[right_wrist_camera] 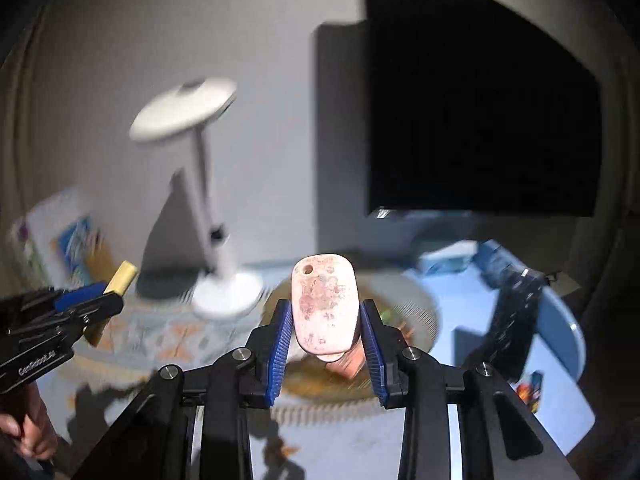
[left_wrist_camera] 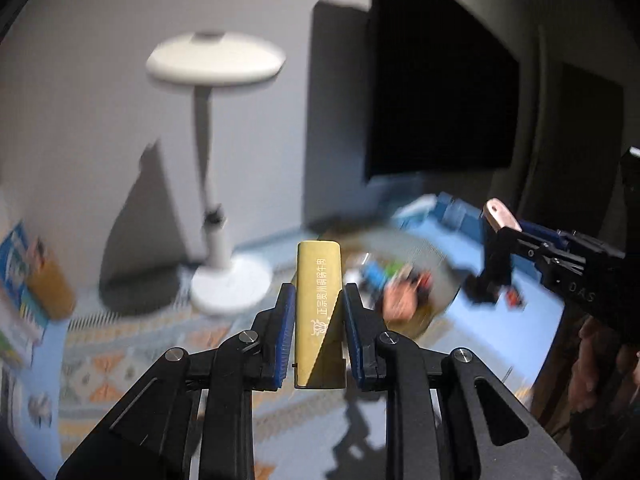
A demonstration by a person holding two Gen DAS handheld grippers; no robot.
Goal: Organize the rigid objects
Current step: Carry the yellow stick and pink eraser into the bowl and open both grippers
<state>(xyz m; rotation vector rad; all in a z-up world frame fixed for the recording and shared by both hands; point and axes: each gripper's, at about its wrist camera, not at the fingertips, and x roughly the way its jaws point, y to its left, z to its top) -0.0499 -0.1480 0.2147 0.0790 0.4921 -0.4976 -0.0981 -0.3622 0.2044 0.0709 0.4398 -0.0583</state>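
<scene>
Left gripper [left_wrist_camera: 318,320] clamped on a gold bar [left_wrist_camera: 319,312] with printed characters down its face, held upright between the blue pads [left_wrist_camera: 285,332] and raised above the patterned cloth [left_wrist_camera: 120,364]. Right gripper [right_wrist_camera: 325,332] closed on a pink tag [right_wrist_camera: 323,310], an oval piece with a small hole near its top and reddish blotches, also upright between the pads and lifted over a round basket [right_wrist_camera: 420,308] with blurred contents. Seen from the left wrist: the right gripper [left_wrist_camera: 494,240] off to the right, the pink tag [left_wrist_camera: 500,216] poking up from it, well apart from the bar. Seen from the right wrist: the left gripper [right_wrist_camera: 102,300] at the left edge, the gold bar [right_wrist_camera: 122,278] tilted in it. Behind, blurred: a white lamp [left_wrist_camera: 212,168] standing on the cloth, a dark screen [right_wrist_camera: 480,120] against the wall, a blue table [right_wrist_camera: 560,320], coloured boxes [left_wrist_camera: 24,280] at far left.
</scene>
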